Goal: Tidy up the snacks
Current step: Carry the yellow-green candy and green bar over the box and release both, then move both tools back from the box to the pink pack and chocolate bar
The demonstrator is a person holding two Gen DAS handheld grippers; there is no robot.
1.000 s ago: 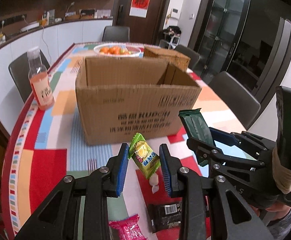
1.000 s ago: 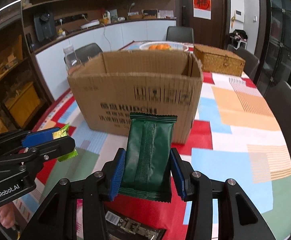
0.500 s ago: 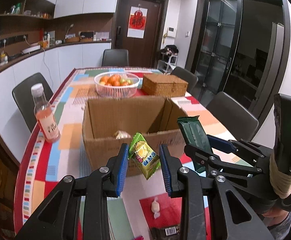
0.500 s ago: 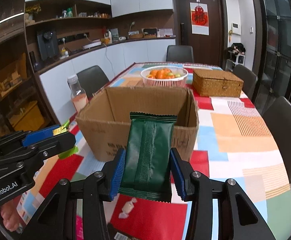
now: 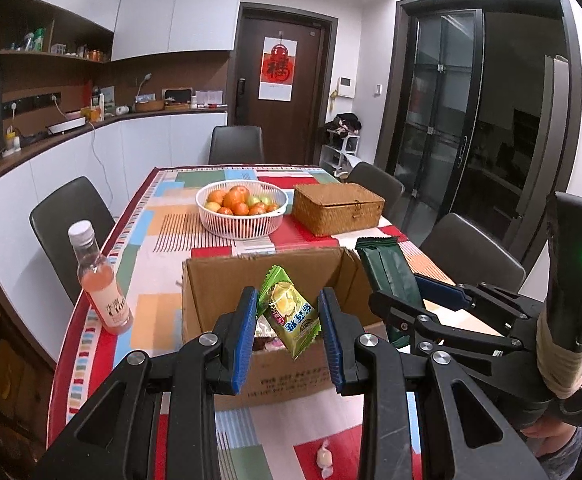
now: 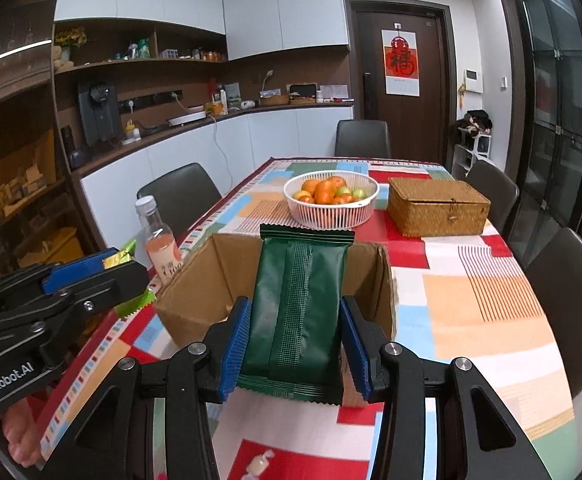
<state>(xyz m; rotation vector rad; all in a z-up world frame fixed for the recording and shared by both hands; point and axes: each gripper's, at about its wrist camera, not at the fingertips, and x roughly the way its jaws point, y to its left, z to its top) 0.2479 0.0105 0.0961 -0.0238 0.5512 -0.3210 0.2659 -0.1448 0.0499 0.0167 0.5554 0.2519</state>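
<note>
You are carrying two snacks to the cardboard box (image 5: 267, 292) at centre frame. Your left gripper (image 5: 287, 326) is pinching a light-green snack packet (image 5: 289, 316), tilted, its long axis running upper left to lower right. Your right gripper (image 6: 295, 338) is clamping a dark-green packet (image 6: 297, 304) upright (long axis vertical). Next, I judge, you are lowering both over the opening and releasing.

1. The open brown cardboard box (image 5: 275, 344) stands on the patchwork-patterned tablecloth (image 6: 487, 280), near the table's front.
2. Behind the box sits the white plastic fruit basket (image 5: 242, 216); the woven wicker lidded box (image 5: 338, 208) stands just right of it.
3. The clear bottle of pink drink (image 5: 99, 280) stands left of the cardboard box, near the table's left edge.
4. A small white wrapped candy (image 5: 324, 459) lies on the cloth before the box.
</note>
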